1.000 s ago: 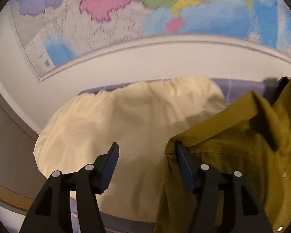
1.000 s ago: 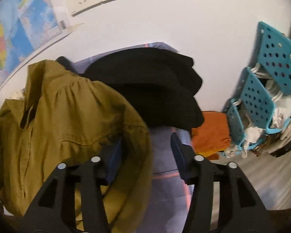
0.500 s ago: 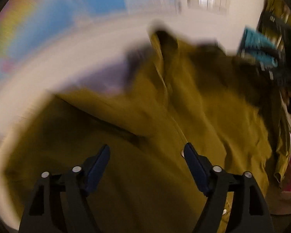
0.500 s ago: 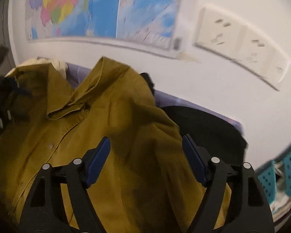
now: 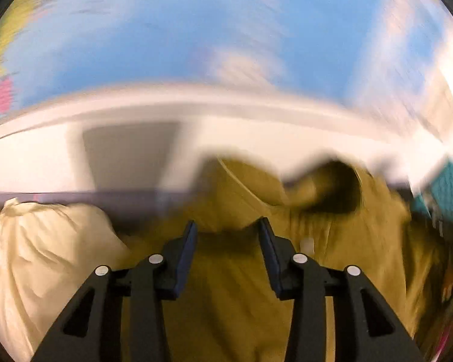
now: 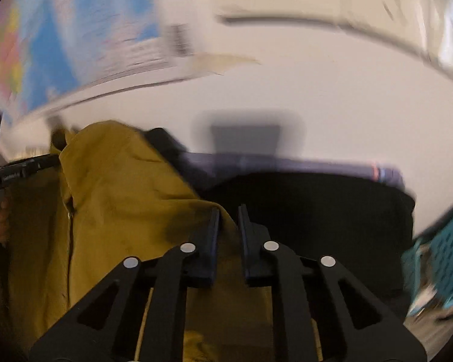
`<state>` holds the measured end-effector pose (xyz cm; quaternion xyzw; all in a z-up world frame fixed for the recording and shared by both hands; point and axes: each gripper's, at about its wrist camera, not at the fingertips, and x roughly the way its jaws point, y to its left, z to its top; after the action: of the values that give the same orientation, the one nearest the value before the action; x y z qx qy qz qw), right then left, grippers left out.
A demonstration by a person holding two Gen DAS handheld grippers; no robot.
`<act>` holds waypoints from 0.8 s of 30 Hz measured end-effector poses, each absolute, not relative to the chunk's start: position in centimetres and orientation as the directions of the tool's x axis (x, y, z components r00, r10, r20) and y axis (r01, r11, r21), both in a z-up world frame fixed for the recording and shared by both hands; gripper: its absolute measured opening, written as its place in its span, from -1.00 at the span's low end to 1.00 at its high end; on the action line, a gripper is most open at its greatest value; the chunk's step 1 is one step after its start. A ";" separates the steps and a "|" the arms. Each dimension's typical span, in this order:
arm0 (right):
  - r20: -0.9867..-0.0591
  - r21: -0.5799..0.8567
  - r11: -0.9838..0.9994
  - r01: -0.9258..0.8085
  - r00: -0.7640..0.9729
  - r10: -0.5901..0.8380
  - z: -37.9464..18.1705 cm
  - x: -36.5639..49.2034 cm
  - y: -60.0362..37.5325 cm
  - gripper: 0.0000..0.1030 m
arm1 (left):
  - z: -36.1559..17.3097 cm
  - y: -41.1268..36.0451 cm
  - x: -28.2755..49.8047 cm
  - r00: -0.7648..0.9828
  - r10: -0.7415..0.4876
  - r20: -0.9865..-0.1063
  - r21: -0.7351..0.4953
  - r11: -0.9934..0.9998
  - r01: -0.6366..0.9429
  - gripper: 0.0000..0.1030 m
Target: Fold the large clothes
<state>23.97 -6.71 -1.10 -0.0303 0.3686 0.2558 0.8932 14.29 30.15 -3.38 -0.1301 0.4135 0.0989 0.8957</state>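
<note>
A mustard-yellow shirt lies across the surface below both grippers, collar toward the wall. In the left wrist view my left gripper hangs over the shirt's upper edge with its jaws partly apart and cloth between and under them. In the right wrist view my right gripper has its jaws nearly together on a ridge of the shirt at its right shoulder. The left gripper's body shows at the far left of that view. Both views are blurred by motion.
A cream cloth lies left of the shirt. A black garment lies right of it on a purple cover. A teal perforated basket stands far right. A wall map and sockets hang behind.
Both grippers have swung toward the wall and dropped onto the shirt's top edge. The right jaws have closed from wide open to a narrow gap on the cloth. The left jaws have narrowed.
</note>
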 end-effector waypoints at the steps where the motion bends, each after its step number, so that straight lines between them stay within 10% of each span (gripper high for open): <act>1: -0.688 0.148 0.870 -0.470 0.583 0.432 -1.5 24.3 -7.1 -0.50 | -3.5 30.5 14.5 0.634 0.086 -0.769 -0.142 0.943 -0.301 -0.11; 13: -0.451 0.279 0.817 -0.504 0.683 0.575 3.4 11.6 -22.2 0.74 | -2.8 20.4 4.6 0.655 0.074 -0.752 0.113 0.993 0.017 0.39; 24: -0.539 0.410 0.807 -0.425 0.601 0.590 -6.2 1.8 -27.8 0.72 | -4.4 6.2 -4.8 0.514 -0.397 -0.760 -0.105 0.856 0.506 0.57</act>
<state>1.84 -27.82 -6.17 0.1204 0.3428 0.2861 0.8867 -4.84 6.22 -4.40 0.0651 0.4184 -0.2604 0.8677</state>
